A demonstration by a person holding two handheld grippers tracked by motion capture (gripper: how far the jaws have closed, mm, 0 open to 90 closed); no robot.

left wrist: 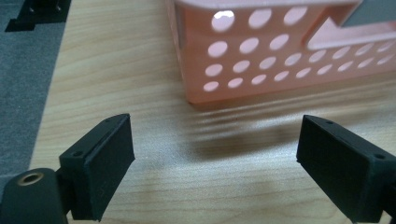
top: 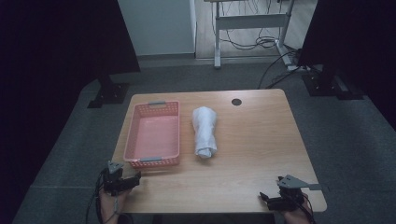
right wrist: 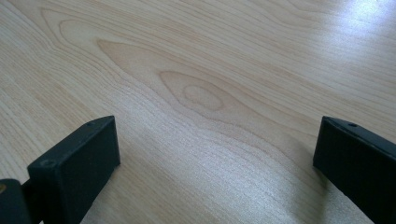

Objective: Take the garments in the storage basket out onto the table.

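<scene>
The left gripper [top: 122, 179] sits at the counter's [top: 243, 177] seven o'clock corner, its fingers [left wrist: 100, 163] spread wide with nothing between them but bare wood. The right gripper [top: 275, 198] is at five o'clock, fingers [right wrist: 74, 163] likewise wide apart and holding nothing, over plain wood grain. Just beyond the left gripper stands a pink perforated basket [top: 173, 135] with grey handles, its near wall close ahead in the left gripper view. Beside the basket, toward twelve o'clock from the counter's middle, lies a rolled white towel [top: 205, 131], apart from both grippers. A dark round grommet hole [top: 236, 101] sits near the far edge.
</scene>
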